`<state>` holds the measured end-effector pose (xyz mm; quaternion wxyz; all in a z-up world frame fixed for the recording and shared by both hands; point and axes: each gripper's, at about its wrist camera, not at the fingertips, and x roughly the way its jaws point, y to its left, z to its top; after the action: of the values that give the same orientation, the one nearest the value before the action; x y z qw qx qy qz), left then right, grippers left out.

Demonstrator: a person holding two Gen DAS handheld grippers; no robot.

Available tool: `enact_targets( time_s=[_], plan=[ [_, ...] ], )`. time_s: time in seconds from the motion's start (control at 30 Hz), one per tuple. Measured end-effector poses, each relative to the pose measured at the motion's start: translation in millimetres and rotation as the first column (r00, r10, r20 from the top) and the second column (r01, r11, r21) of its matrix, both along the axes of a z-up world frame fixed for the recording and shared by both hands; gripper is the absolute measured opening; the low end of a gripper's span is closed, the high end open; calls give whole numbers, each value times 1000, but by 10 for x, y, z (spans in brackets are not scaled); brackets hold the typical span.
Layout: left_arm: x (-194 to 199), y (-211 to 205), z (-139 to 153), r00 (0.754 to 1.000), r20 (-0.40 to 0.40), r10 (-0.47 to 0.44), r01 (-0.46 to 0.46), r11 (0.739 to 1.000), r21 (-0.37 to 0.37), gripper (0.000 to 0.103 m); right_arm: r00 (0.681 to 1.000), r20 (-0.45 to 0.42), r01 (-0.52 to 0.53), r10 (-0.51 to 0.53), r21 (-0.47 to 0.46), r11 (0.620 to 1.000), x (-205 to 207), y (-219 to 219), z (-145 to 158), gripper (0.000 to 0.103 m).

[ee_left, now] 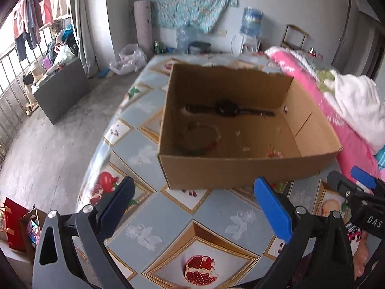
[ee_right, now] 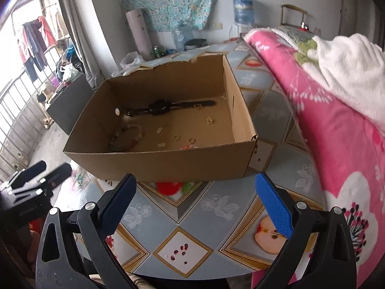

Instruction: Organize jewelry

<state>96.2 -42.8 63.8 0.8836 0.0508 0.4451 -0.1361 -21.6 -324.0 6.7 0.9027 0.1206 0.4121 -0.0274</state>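
An open cardboard box stands on the fruit-patterned tablecloth. Inside lie a black wristwatch, a beaded bracelet, small gold rings and other small pieces. My left gripper is open and empty, just short of the box's near wall. My right gripper is open and empty, also in front of the box. The right gripper also shows at the right edge of the left wrist view, and the left gripper at the left edge of the right wrist view.
A pink floral blanket with a white towel lies piled to the right of the box. The table's left edge drops to a concrete floor. A dark cabinet, bags and a water dispenser stand farther back.
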Motion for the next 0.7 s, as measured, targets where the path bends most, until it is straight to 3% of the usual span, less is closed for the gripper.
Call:
enact_targets(
  time_s=[0.7],
  plan=[
    [163, -41, -176, 997, -77, -7, 9, 1000, 20, 98, 997, -73, -32, 32, 7, 999, 228, 72, -221, 95]
  ],
)
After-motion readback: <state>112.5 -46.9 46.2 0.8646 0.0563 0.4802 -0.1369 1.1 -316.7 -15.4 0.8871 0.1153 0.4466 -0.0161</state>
